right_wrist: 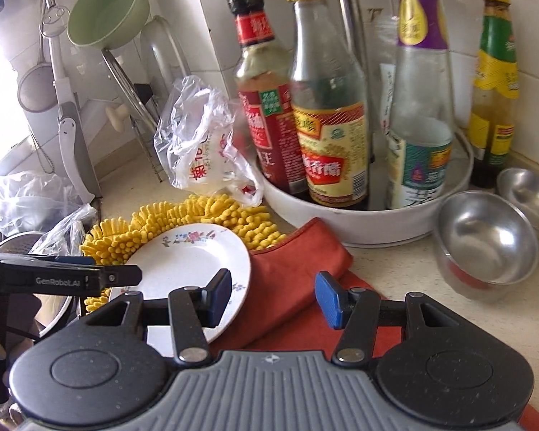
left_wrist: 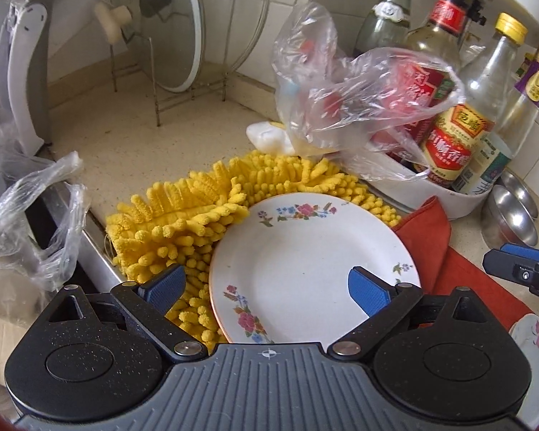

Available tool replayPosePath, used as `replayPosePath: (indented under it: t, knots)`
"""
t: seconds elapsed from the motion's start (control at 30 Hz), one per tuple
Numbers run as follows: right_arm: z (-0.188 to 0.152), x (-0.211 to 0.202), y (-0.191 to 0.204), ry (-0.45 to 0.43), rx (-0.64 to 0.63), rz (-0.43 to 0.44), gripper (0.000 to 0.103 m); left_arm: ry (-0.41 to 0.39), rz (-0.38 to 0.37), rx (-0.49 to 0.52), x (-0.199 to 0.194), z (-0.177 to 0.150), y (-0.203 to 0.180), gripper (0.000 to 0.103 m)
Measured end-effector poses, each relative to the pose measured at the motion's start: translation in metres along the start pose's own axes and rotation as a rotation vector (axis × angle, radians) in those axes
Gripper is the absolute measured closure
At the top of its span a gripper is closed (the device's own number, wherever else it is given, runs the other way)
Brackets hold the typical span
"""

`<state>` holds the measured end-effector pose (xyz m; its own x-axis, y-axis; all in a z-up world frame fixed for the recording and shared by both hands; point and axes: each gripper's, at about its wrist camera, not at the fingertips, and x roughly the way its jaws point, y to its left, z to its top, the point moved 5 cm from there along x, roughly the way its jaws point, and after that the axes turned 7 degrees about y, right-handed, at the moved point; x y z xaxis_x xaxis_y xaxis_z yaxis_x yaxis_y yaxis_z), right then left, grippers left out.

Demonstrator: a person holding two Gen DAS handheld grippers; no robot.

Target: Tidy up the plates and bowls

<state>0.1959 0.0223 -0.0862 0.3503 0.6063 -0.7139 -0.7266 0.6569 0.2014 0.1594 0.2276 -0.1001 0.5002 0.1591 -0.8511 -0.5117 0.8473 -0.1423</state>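
Observation:
A white plate with flower prints (left_wrist: 305, 262) lies partly on a yellow chenille cloth (left_wrist: 183, 215) and a red cloth (left_wrist: 438, 251); it also shows in the right wrist view (right_wrist: 187, 262). My left gripper (left_wrist: 266, 289) is open, its fingers spread over the plate's left rim and right half, holding nothing. My right gripper (right_wrist: 273, 298) is open and empty above the red cloth (right_wrist: 294, 287), beside the plate's right edge. A second flowered plate (left_wrist: 535, 352) shows at the lower right. Two steel bowls (right_wrist: 485, 240) (right_wrist: 528, 201) stand at the right.
A white turntable tray (right_wrist: 370, 226) with several sauce bottles stands behind the cloths. A plastic bag (left_wrist: 341, 97) leans on it. A lid rack with glass lids (left_wrist: 169, 28) stands at the back wall. More plastic bags (left_wrist: 25, 222) lie at the left.

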Motion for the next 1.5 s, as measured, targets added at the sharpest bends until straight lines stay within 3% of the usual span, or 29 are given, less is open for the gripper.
replayPosePath:
  t: [0.53, 0.83, 1.0, 1.23, 1.5]
  knots:
    - [0.001, 0.063, 0.020, 0.116, 0.028, 0.038, 0.052, 0.091, -0.048, 0.033, 0.038, 0.010, 0.016, 0.003]
    - [0.000, 0.077, 0.034, 0.142, 0.034, 0.109, 0.048, 0.117, -0.057, 0.082, 0.052, 0.011, 0.012, 0.001]
    - [-0.001, 0.093, 0.028, 0.186, 0.105, 0.140, 0.048, 0.123, -0.049, 0.130, 0.058, 0.012, 0.005, 0.001]
    - [0.000, 0.086, 0.034, 0.168, 0.094, 0.151, 0.048, 0.113, -0.089, 0.123, 0.048, 0.016, 0.000, 0.006]
    - [-0.008, 0.079, 0.025, 0.159, 0.091, 0.113, 0.049, 0.108, -0.084, 0.154, 0.047, 0.014, -0.016, 0.006]
